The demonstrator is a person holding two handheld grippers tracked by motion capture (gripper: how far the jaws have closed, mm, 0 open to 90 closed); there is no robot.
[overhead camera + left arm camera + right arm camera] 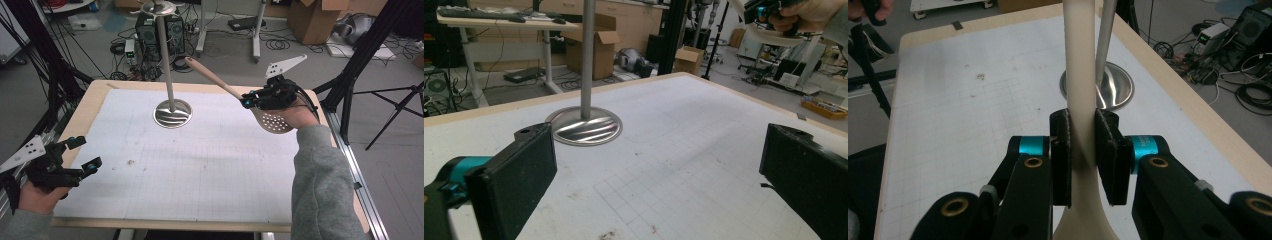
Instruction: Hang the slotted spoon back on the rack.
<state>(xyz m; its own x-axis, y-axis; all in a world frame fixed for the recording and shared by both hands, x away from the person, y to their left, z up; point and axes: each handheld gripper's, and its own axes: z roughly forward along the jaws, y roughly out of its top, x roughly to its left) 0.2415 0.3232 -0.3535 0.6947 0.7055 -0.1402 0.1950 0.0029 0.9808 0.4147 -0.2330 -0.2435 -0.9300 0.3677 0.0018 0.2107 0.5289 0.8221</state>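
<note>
A beige slotted spoon [223,85] is held in the air over the table's far right, handle pointing up and left toward a metal stand. My right gripper [247,101] is shut on the spoon's handle [1081,75] just above its perforated bowl [274,121]. The stand's steel pole [167,65] rises from a round base [172,113] at the table's far middle. My left gripper [85,153] hovers open at the near left edge, and nothing lies between its jaws [649,170].
The white gridded mat [200,160] covers the wooden table [95,95]. Beyond the far edge lie computer towers [150,35], cables and cardboard boxes [315,20]. Black tripod legs [370,45] stand off the right side.
</note>
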